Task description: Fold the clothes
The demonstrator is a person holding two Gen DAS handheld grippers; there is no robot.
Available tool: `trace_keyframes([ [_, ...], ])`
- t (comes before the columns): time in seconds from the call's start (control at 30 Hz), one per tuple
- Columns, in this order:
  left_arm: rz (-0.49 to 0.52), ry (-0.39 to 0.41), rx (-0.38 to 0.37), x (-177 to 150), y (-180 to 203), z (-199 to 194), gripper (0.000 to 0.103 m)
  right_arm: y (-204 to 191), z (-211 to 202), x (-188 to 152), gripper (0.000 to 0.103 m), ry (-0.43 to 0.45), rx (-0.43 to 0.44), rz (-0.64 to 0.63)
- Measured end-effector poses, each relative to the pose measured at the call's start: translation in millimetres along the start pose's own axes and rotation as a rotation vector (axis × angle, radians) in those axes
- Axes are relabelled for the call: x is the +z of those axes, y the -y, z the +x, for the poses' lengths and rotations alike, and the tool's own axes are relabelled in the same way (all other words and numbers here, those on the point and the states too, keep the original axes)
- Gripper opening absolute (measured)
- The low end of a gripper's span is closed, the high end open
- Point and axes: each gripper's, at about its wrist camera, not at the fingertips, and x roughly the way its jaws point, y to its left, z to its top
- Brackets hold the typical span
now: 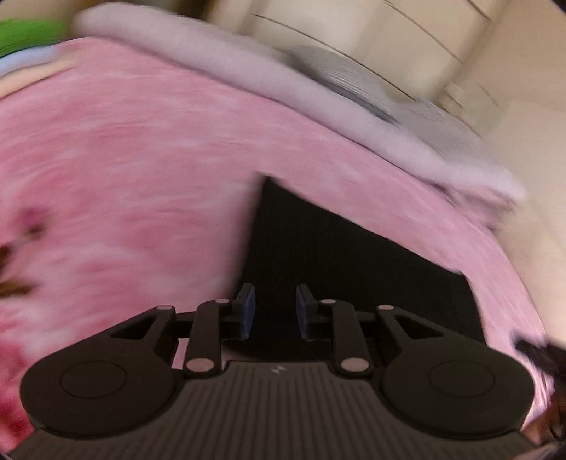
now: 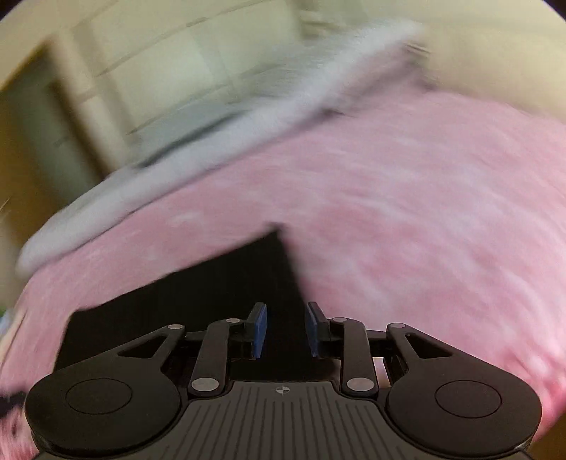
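Note:
A black garment (image 1: pixel 336 254) lies flat on a pink bedspread (image 1: pixel 123 159), with one sharp corner pointing away from me. In the left wrist view my left gripper (image 1: pixel 275 288) hovers over the garment's near left part. Its blue pads stand apart and no cloth is pinched between them. The right wrist view shows the same black garment (image 2: pixel 212 283) on the pink bedspread (image 2: pixel 406 194). My right gripper (image 2: pixel 286 306) hangs over its near right part, jaws apart, with only flat black cloth seen through the gap. Both views are blurred.
A pale grey blanket (image 1: pixel 247 70) (image 2: pixel 177 159) lies along the bed's far edge. Cream cupboards (image 1: pixel 389 32) (image 2: pixel 159 53) stand behind it. Something green (image 1: pixel 24 32) shows at the top left. A dark blurred shape (image 1: pixel 541 354) sits at the right edge.

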Motion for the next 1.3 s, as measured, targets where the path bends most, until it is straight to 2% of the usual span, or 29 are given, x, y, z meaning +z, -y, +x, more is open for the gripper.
trace_keyframes([
  [0.07, 0.103, -0.025, -0.064, 4.0, 35.2, 27.6, 0.019, -29.9, 28.1, -1.4, 0.028, -0.028, 0.110, -0.087],
  [0.1, 0.134, -0.038, -0.093, 4.5, 52.4, 42.8, 0.019, -46.8, 45.1, -4.2, 0.028, -0.046, 0.138, -0.142],
  [0.2, 0.214, -0.071, -0.145, 5.6, 90.1, 86.7, 0.020, -87.7, 89.3, -17.6, 0.028, -0.079, 0.156, -0.322],
  [0.3, 0.312, -0.082, -0.107, -0.2, 101.2, 118.2, 0.019, -109.0, 123.9, -36.3, 0.028, -0.122, 0.153, -0.475],
  [0.37, 0.360, -0.084, -0.079, -4.8, 95.9, 132.2, 0.012, -105.5, 133.1, -49.4, 0.028, -0.125, 0.129, -0.574],
  [0.4, 0.377, -0.083, -0.066, -6.5, 91.1, 136.7, 0.003, -96.6, 132.1, -51.0, 0.028, -0.109, 0.113, -0.606],
  [0.43, 0.371, -0.071, -0.059, -5.7, 77.6, 131.3, 0.003, -85.1, 131.1, -50.0, 0.028, -0.097, 0.093, -0.617],
  [0.5, 0.357, -0.047, -0.042, -3.9, 50.4, 120.6, 0.003, -53.5, 128.9, -40.2, 0.028, -0.081, 0.044, -0.575],
  [0.57, 0.327, -0.028, -0.017, 1.0, 23.1, 110.2, 0.003, -22.1, 122.4, -31.6, 0.025, -0.079, 0.052, -0.525],
  [0.63, 0.297, -0.023, 0.017, 8.9, 7.9, 102.5, 0.003, -6.1, 114.5, -24.6, 0.026, -0.086, 0.013, -0.503],
  [0.67, 0.290, -0.018, 0.038, 12.5, 1.9, 98.5, 0.003, -1.3, 112.4, -19.0, 0.026, -0.103, 0.030, -0.464],
  [0.7, 0.306, -0.007, 0.062, 15.7, 2.3, 95.2, 0.002, -2.8, 112.6, -13.5, 0.026, -0.113, 0.034, -0.430],
  [0.77, 0.254, 0.010, 0.025, 28.3, 2.3, 96.5, 0.003, -16.5, 115.7, -4.2, 0.026, -0.105, 0.027, -0.418],
  [0.8, 0.238, 0.018, 0.009, 34.4, 3.6, 98.6, 0.007, -24.4, 119.0, 0.2, 0.026, -0.096, 0.028, -0.419],
  [0.87, 0.280, 0.025, 0.000, 45.0, 16.2, 113.9, 0.007, -41.8, 132.4, 8.2, 0.026, -0.071, 0.043, -0.436],
  [0.93, 0.322, 0.021, -0.008, 53.2, 25.5, 133.8, 0.008, -51.5, 153.9, 13.3, 0.026, -0.088, 0.069, -0.446],
  [1.0, 0.349, 0.007, 0.028, 55.9, 22.5, 155.3, 0.011, -59.2, 176.0, 11.9, 0.026, -0.101, 0.039, -0.516],
  [1.07, 0.368, 0.014, 0.080, 57.2, 10.5, 169.2, 0.009, -50.2, 188.4, 10.6, 0.026, -0.085, -0.031, -0.584],
  [1.1, 0.362, 0.022, 0.095, 58.4, 1.6, 172.6, 0.003, -41.0, 191.8, 12.8, 0.027, -0.078, -0.049, -0.577],
  [1.17, 0.250, 0.020, 0.054, 64.6, -23.1, 167.1, 0.003, -7.0, 192.5, 26.0, 0.027, -0.080, -0.044, -0.450],
  [1.2, 0.229, 0.020, 0.046, 66.7, -29.5, 163.6, 0.003, 5.2, 190.4, 30.9, 0.026, -0.081, -0.039, -0.403],
  [1.23, 0.242, 0.021, 0.053, 67.1, -30.2, 160.1, 0.003, 14.0, 185.7, 34.5, 0.017, -0.084, -0.032, -0.364],
  [1.3, 0.291, 0.021, 0.086, 65.1, -20.3, 150.6, 0.003, 17.2, 177.0, 36.1, 0.015, -0.087, -0.043, -0.346],
])
